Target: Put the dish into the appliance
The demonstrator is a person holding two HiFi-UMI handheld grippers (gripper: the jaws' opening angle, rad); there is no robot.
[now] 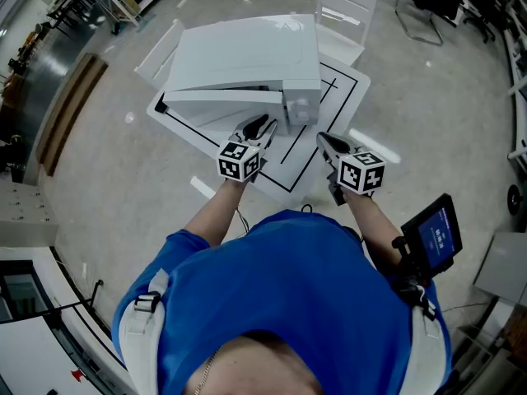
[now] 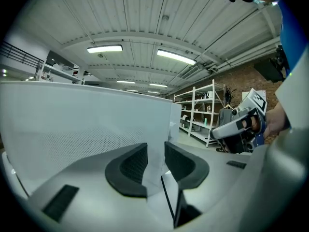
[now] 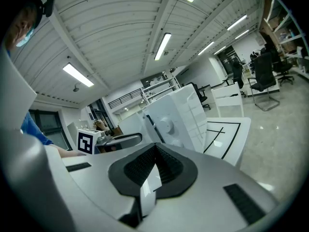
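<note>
Left gripper (image 2: 155, 152): pads look clamped on the free edge of the door (image 2: 87, 124), which fills the view from 9 to 12 o'clock.
Right gripper (image 3: 155, 151): jaws pressed together, empty; appliance (image 3: 176, 117) at 1 o'clock.
Dish: in no view.
Risk: the thin-edge grip slips and the door swings away, or the pull drags the appliance across the table (image 1: 333, 97).
Cavity hidden behind the door; latch unreadable.

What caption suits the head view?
The left gripper grips the open door of the white appliance; right gripper, jaws shut, hovers beside it over the black-lined table.
</note>
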